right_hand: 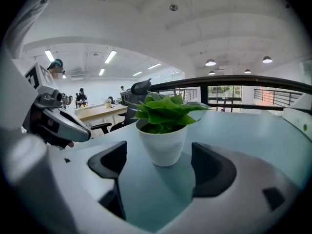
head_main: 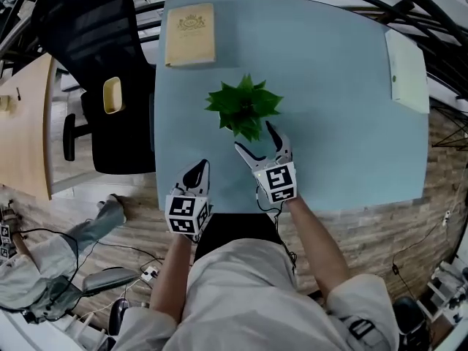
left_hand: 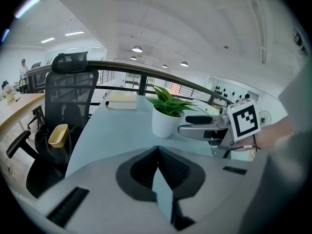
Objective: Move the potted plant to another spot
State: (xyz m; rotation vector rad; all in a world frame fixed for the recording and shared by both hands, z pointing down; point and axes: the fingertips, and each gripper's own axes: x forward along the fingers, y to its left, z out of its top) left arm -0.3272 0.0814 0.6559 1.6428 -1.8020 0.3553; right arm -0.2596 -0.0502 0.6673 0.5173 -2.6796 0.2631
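Note:
A small potted plant point(head_main: 245, 107) with green leaves in a white pot point(right_hand: 163, 143) stands near the middle of the light blue table point(head_main: 344, 145). My right gripper point(head_main: 254, 136) is open just on the near side of it. In the right gripper view the pot stands upright on the table between the two dark pads point(right_hand: 212, 169), touching neither. My left gripper point(head_main: 200, 168) is shut and empty, lower left of the plant near the table's front edge. The left gripper view shows the pot point(left_hand: 165, 122) ahead, with the right gripper point(left_hand: 201, 126) beside it.
A tan book point(head_main: 190, 35) lies at the table's far left corner and a white pad point(head_main: 407, 72) at its right edge. A black office chair point(head_main: 95, 86) carrying a yellow object point(head_main: 112, 95) stands left of the table, beside a wooden desk point(head_main: 25, 123).

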